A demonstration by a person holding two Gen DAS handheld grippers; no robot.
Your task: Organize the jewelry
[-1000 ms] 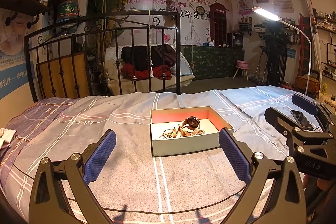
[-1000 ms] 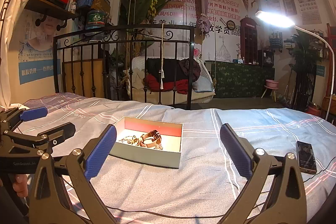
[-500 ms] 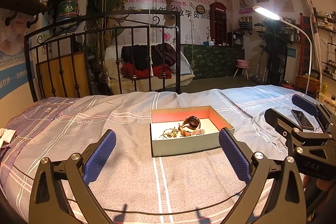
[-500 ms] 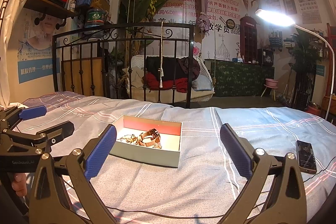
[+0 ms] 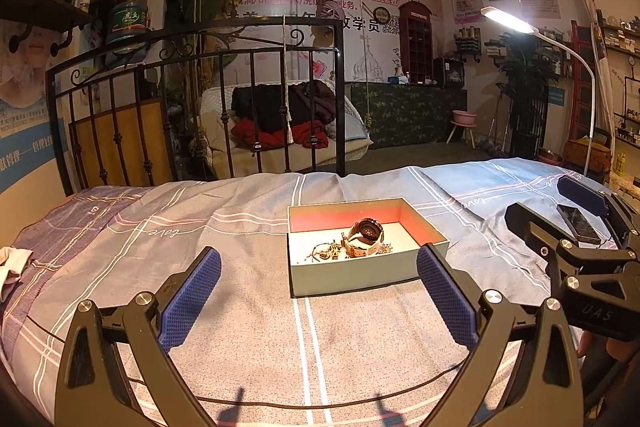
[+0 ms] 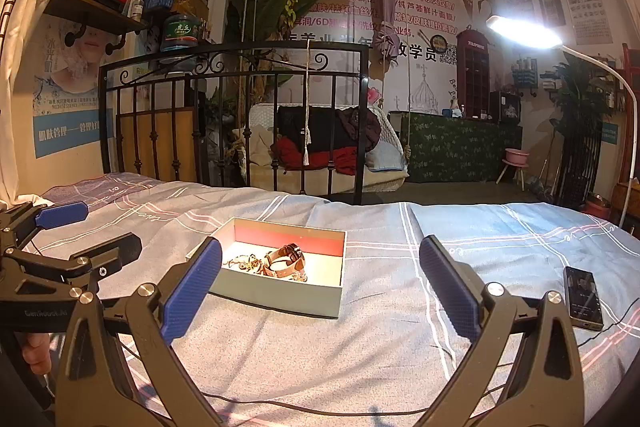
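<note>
An open grey box [image 5: 352, 277] with a red inner wall lies on the bed; it also shows in the right wrist view [image 6: 280, 297]. Inside are a rose-gold watch [image 5: 366, 237] and a tangle of gold chains [image 5: 328, 251], seen in the right wrist view as the watch [image 6: 285, 261] and chains [image 6: 244, 262]. My left gripper [image 5: 318, 297] is open and empty, just short of the box. My right gripper [image 6: 320, 287] is open and empty, to the right of the box's near side. Each gripper shows in the other's view: the right one [image 5: 576, 227], the left one [image 6: 76, 235].
A dark phone [image 6: 582, 297] lies on the bedspread at the right, also in the left wrist view [image 5: 578, 223]. A black cable [image 6: 280, 403] runs across the sheet near me. An iron bed frame [image 5: 200, 99] stands behind. A lit floor lamp [image 6: 524, 31] stands at the right.
</note>
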